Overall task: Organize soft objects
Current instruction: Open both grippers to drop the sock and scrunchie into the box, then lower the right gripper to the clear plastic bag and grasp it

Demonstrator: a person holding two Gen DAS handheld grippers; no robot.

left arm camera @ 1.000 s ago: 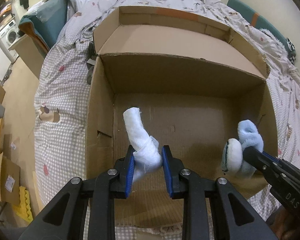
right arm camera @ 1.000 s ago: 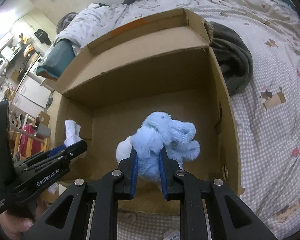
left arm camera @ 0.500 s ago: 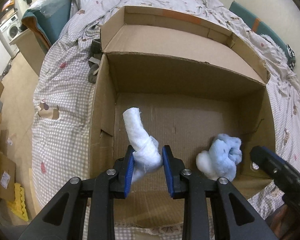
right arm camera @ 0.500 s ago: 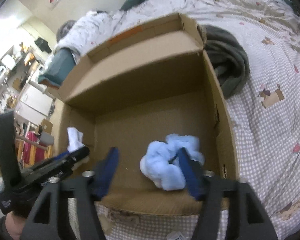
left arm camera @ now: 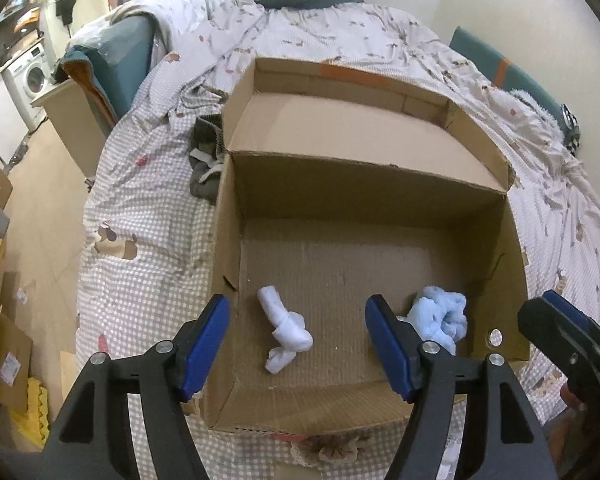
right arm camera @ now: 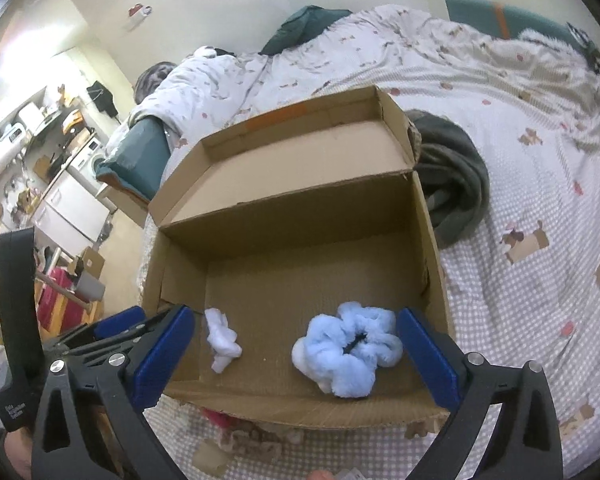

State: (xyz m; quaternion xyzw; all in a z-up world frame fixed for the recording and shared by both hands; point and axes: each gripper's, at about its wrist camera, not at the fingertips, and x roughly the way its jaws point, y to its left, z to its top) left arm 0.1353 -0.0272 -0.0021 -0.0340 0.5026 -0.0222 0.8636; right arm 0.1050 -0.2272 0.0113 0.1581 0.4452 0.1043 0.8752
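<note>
- The open brown cardboard box (left arm camera: 364, 264) (right arm camera: 300, 276) stands on a bed covered with a grey-and-white checked sheet (left arm camera: 140, 248) (right arm camera: 540, 312); its far flap is folded back.
- The knotted white sock roll (left arm camera: 285, 331) (right arm camera: 221, 338) lies on the box floor, near the left wall and toward the near edge. Nothing grips it.
- The fluffy light-blue plush bundle (left arm camera: 440, 318) (right arm camera: 350, 352) lies on the box floor toward the near right corner, well apart from the white roll. Nothing grips it.
- Left gripper (left arm camera: 298, 344): the blue-padded fingers (left arm camera: 204, 344) are spread wide. In the left wrist view the white roll appears between them, with a clear gap on each side.
- Right gripper (right arm camera: 296, 358): the blue-padded fingers (right arm camera: 428, 364) are spread wide. In the right wrist view the blue bundle appears between them, closer to the right finger; contact cannot be determined.
- In the left wrist view, the right gripper's tip appears at the right edge, outside the box's right wall.
- A crumpled dark grey-green garment (right arm camera: 456, 184) (left arm camera: 204, 160) lies on the sheet against the outside of the box.
- A white floral quilt (left arm camera: 300, 32) (right arm camera: 340, 52) covers the far part of the bed.
</note>
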